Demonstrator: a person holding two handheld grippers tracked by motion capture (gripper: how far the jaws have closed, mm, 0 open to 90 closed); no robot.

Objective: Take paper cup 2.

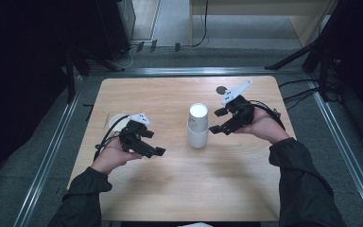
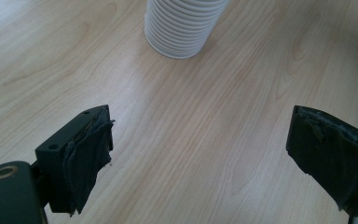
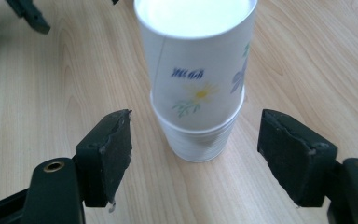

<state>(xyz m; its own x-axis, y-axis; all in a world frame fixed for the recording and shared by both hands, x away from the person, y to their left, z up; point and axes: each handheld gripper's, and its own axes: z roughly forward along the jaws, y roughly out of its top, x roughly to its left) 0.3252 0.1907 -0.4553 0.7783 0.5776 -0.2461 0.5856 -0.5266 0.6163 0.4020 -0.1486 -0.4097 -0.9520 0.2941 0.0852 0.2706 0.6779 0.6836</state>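
A stack of white paper cups (image 1: 198,125), turned upside down with the top one printed in blue letters and a small yellow flower, stands a little right of the middle of the light wooden table (image 1: 179,189), well away from every edge. In the left gripper view its ribbed lower rims (image 2: 182,28) rest flat on the wood.

The right gripper (image 1: 219,120), black with a grey three-cornered plate on top, is held just to the right of the stack, toward the table's right edge. Its jaws are spread apart with nothing pressed between them; in the right gripper view the stack (image 3: 196,79) stands ahead in the gap, clear of both pads.

The left gripper (image 1: 157,147) hovers over the left half of the table, pointing toward the stack but apart from it, its jaws wide and empty. Behind it, near the left edge, part of a single white cup (image 1: 115,120) shows.
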